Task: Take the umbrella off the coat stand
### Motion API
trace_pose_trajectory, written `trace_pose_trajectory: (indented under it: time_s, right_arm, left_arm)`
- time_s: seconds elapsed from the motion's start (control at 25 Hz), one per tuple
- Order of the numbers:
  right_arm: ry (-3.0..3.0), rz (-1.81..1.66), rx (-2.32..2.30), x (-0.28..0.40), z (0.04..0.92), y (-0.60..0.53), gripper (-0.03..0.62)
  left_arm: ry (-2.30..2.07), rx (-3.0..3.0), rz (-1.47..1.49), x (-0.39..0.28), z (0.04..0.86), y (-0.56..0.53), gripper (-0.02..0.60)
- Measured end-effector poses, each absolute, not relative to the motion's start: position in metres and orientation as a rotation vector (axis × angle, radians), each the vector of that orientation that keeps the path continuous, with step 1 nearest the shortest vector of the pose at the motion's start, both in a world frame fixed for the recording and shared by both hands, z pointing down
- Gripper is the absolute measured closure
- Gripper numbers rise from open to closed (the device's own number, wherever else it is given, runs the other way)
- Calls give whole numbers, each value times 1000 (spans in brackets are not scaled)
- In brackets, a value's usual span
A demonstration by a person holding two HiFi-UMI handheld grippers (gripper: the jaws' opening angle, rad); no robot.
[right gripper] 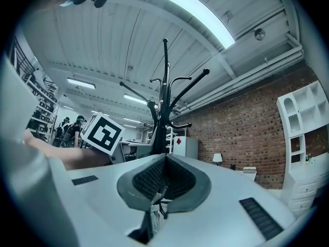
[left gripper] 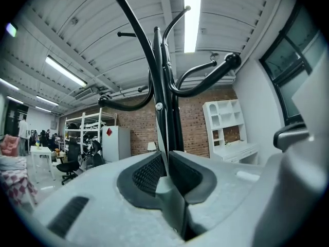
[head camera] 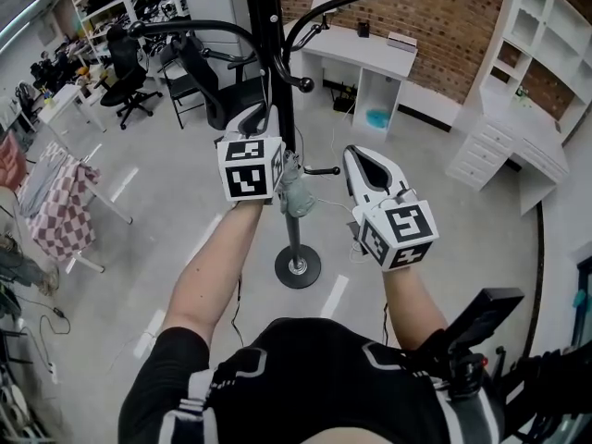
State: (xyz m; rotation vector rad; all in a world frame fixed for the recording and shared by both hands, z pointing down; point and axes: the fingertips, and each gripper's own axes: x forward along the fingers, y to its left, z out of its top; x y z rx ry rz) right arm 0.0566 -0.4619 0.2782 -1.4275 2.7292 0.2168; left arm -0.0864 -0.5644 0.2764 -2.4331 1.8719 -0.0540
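Left gripper (left gripper: 165,157) fingers nearly together, pinching grey umbrella (head camera: 298,192) by coat stand (head camera: 277,63). Right gripper (right gripper: 164,161) fingers pressed together, empty. Umbrella half hidden behind left gripper.

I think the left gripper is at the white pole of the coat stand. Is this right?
Not quite: the pole is black, not white, as the head view shows. The left gripper is at it.

The head view looks steeply down on the stand (head camera: 276,54). Both gripper views look level along their jaws, close to it, sharing the brick wall (left gripper: 198,131).
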Motion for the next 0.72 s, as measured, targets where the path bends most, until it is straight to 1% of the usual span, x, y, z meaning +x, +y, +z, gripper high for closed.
trace_pose_trajectory:
  time_s: [0.64,0.72]
  right_arm:
    - [2711,222,-1458,56,276,-448,594]
    - [2707,218,-1462,56,274,-448,594]
  left_arm:
    - [1822,-2480,-46,-88,275,-553,549]
    - [1820,-2453,-48,-89,271,-551,568]
